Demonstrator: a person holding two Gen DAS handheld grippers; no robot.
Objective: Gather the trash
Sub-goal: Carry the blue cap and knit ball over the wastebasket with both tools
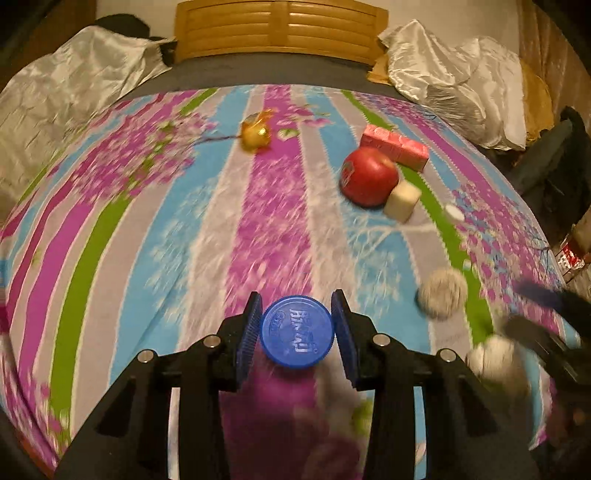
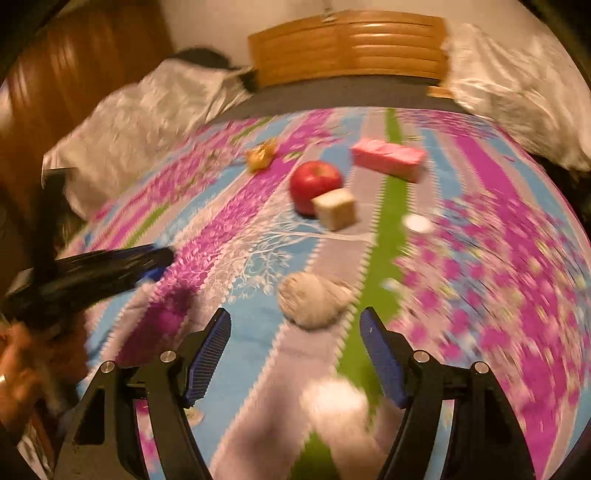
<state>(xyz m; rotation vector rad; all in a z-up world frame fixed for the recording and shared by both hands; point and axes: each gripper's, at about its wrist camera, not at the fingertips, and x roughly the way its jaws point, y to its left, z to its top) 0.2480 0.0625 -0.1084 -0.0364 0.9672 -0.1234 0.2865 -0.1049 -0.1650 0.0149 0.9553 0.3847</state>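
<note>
My left gripper (image 1: 297,330) is shut on a blue bottle cap (image 1: 296,331) and holds it above the striped bedspread. My right gripper (image 2: 295,350) is open and empty. A crumpled grey paper ball (image 2: 314,300) lies just ahead of it, between its fingers; it also shows in the left wrist view (image 1: 442,297). A second white paper wad (image 2: 334,404) lies blurred close under the right gripper, also in the left wrist view (image 1: 496,360). A gold foil wrapper (image 1: 256,133) lies farther back. A small white cap (image 2: 417,223) lies to the right.
A red apple (image 1: 367,177), a cream cube (image 1: 402,201) and a pink box (image 1: 395,147) sit mid-bed. Silvery pillows (image 1: 70,96) flank a wooden headboard (image 1: 280,31). The left gripper's arm (image 2: 92,271) crosses the right view's left side.
</note>
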